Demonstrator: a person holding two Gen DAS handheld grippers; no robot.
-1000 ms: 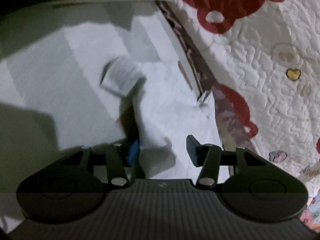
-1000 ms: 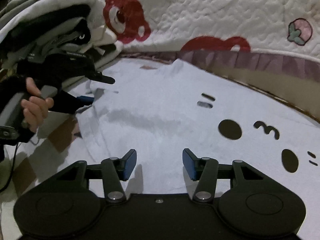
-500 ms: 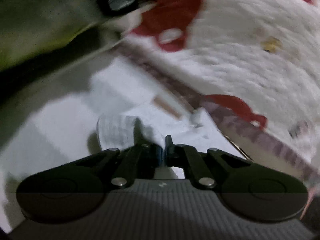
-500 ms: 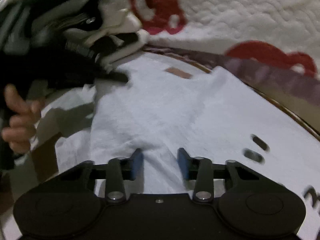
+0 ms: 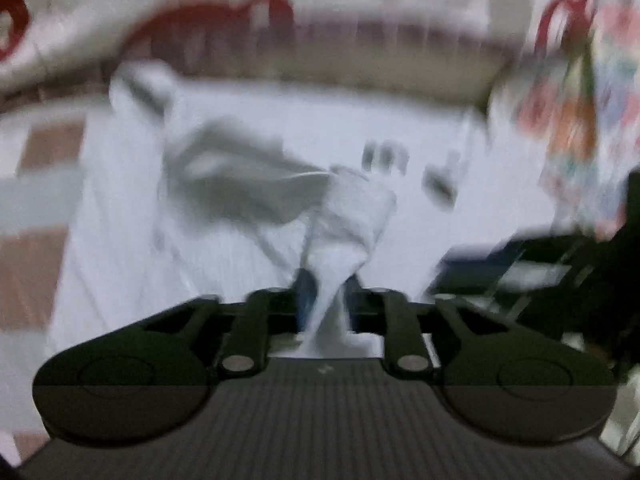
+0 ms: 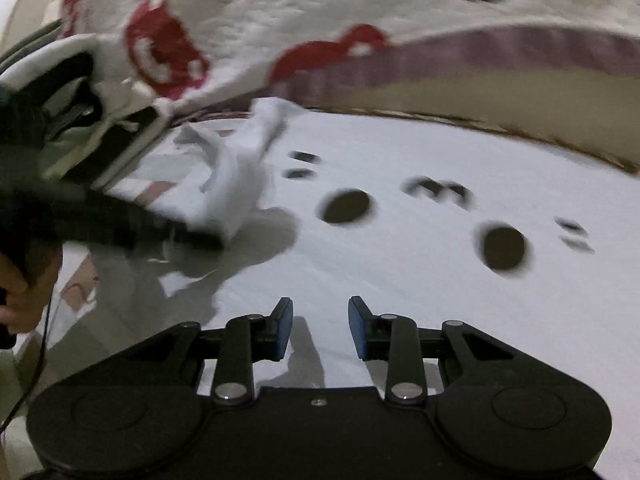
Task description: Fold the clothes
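Shirt (image 5: 400, 128), white with a black face print (image 6: 346, 206), spread across the bed (image 5: 40, 272) over a checked sheet of brown and pale squares; most of it flat, one end gathered up into a crumpled bunch. Left gripper (image 5: 326, 300) tipped downward over that end, blue-padded fingers (image 5: 304, 296) close together with a twisted neck of the white cloth pinched between them, the fabric fanning out wider just beyond the tips. Fingers easing apart at this moment, yet cloth between the pads and lifted clear of the flat part, grey shadow under it. Left view badly smeared, so finer folds not readable. From the right view, same bunch (image 6: 240, 168) hanging off the tip of the left gripper (image 6: 208, 236), a hand (image 6: 16, 292) wrapped round its dark handle at the left edge, a thin cable trailing below. Right gripper (image 6: 320, 328) pointed down above the flat middle of the shirt, near the printed face — fingers (image 6: 282, 328) apart and drawing inward, nothing between them, only the shirt's surface showing through the gap. Behind the shirt, a white quilt (image 6: 320, 8) with red bear figures and a mauve border. Pile (image 6: 80, 92) of dark and light garments at upper left, just beside the raised end of the shirt.
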